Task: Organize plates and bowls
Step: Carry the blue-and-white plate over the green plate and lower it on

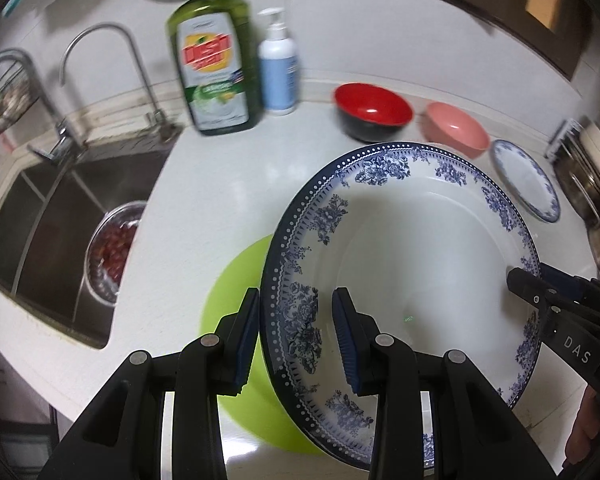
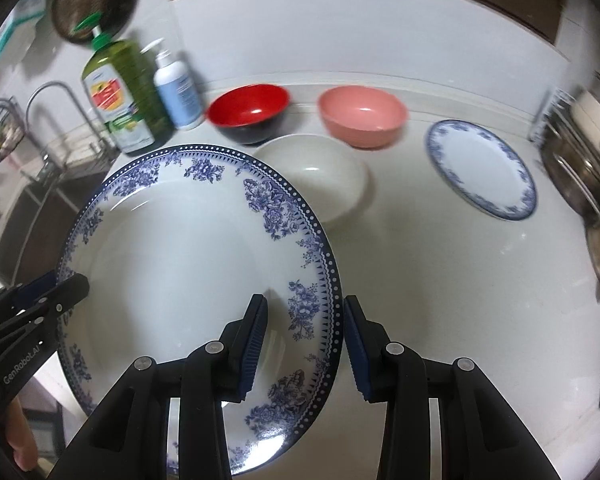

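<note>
Large blue-flowered plate (image 1: 412, 264) held off the table (image 1: 204, 200) between my two grippers, one on each side of its rim. My left gripper (image 1: 296, 336) straddles the plate's left rim, jaws narrow; one pad sits under the rim, the other over the patterned band. My right gripper (image 2: 305, 340) does the same on the right rim, also narrow, clamped on the edge. In the left wrist view the right gripper shows at the plate's far right rim; in the right wrist view the left gripper shows at the near left rim.

Under the plate's left side lies a lime green plate (image 1: 236, 320), flat on the table. Just beyond the large plate's far edge sits a white bowl (image 2: 320, 176), seen only from the right wrist. Farther back, near the wall: a red bowl (image 2: 248, 112) with a black outside, and right of it a pink bowl (image 2: 362, 114). A small blue-rimmed plate (image 2: 480, 168) lies flat to the far right, apart from the bowls.

Left of the red bowl stand a green soap bottle (image 1: 212, 68) and a white pump bottle (image 1: 278, 68). The sink (image 1: 48, 216) is at far left, a metal bowl (image 1: 110, 252) in it holding something red. Metal pots (image 2: 580, 168) at the right edge.
</note>
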The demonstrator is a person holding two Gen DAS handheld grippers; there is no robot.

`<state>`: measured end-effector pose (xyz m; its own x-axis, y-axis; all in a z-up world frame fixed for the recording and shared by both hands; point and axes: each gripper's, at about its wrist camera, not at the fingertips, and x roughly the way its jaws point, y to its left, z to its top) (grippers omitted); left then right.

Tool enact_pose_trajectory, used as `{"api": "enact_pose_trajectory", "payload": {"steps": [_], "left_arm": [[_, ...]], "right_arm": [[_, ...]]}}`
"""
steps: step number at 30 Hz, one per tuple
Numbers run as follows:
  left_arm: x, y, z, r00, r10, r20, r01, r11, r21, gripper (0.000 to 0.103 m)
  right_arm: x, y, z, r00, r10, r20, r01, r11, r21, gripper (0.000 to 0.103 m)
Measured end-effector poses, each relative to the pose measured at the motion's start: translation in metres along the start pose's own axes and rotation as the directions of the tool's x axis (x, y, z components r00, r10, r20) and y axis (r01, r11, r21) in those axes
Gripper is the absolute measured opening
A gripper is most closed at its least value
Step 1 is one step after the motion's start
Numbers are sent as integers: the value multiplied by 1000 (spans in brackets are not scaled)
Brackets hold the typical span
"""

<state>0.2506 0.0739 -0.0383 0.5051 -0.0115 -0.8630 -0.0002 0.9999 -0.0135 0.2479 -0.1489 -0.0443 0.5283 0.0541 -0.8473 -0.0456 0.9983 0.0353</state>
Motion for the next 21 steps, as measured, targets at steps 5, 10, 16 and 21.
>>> {"api": "enact_pose_trajectory", "payload": {"steps": [5, 10, 16, 21], "left_arm": [[12, 25, -5, 999, 26, -37, -28, 999, -46, 36], [27, 43, -11, 997, 43, -71, -48, 996, -71, 36], [52, 58, -16, 991, 41, -124, -52, 995, -85, 36], [67, 66, -19, 986, 39, -162, -54, 995, -89, 36]], "right_arm": [[15, 29, 4, 999, 28, -29, -29, 998, -52, 39], [34, 53, 4, 997, 44, -68, -51, 994, -96, 39], [57, 70, 2, 991, 50, -120, -64, 991, -117, 39], [76, 79, -2, 986, 36, -162, -58, 990, -132, 39]]}}
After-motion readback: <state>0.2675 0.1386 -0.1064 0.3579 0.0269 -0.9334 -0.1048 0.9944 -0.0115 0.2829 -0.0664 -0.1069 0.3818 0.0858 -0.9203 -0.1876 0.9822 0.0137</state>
